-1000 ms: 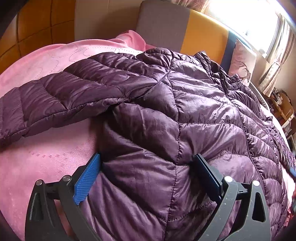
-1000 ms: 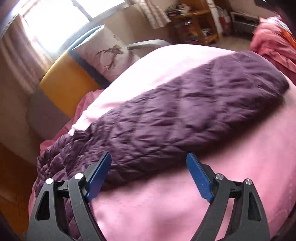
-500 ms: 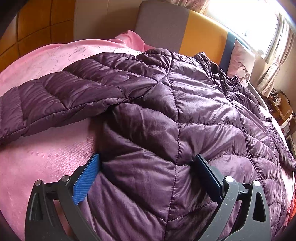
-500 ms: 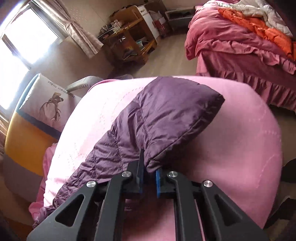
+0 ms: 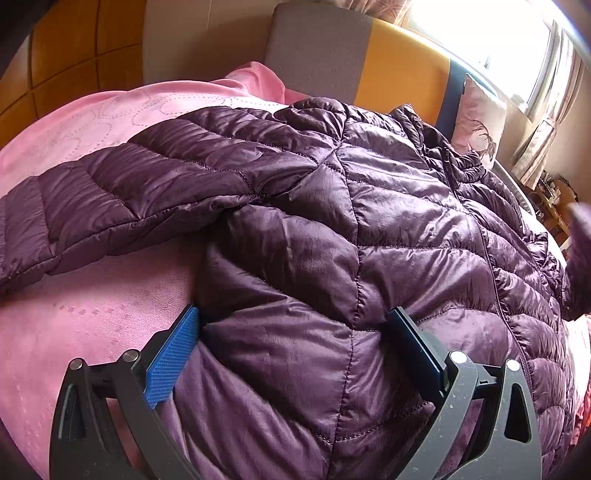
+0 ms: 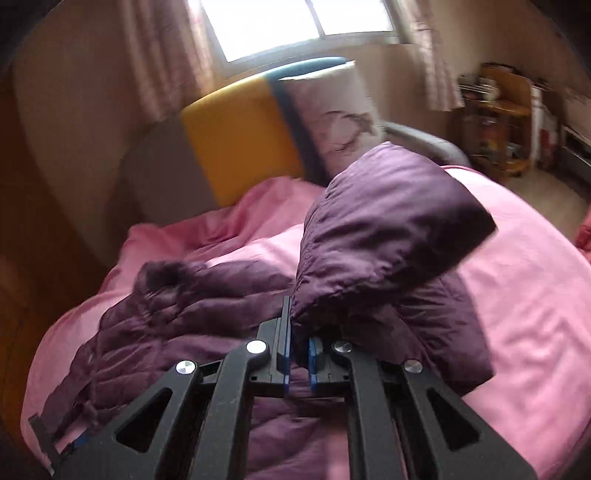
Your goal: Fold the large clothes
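Right claw (image 6: 297, 341) pinching jacket sleeve (image 6: 388, 229), left claw (image 5: 291, 350) wide, pink bedspread (image 5: 74, 325), sunlit window (image 6: 295, 26)

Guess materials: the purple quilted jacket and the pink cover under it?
Purple quilted jacket: thin glossy synthetic shell, probably nylon or polyester, with puffy stitched baffles suggesting down or fibre fill. Pink bed cover: soft matte woven fabric with a dotted stitched pattern; fibre unclear.

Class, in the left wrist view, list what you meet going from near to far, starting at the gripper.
left gripper → purple puffer jacket → pink bedspread → grey and yellow headboard → window
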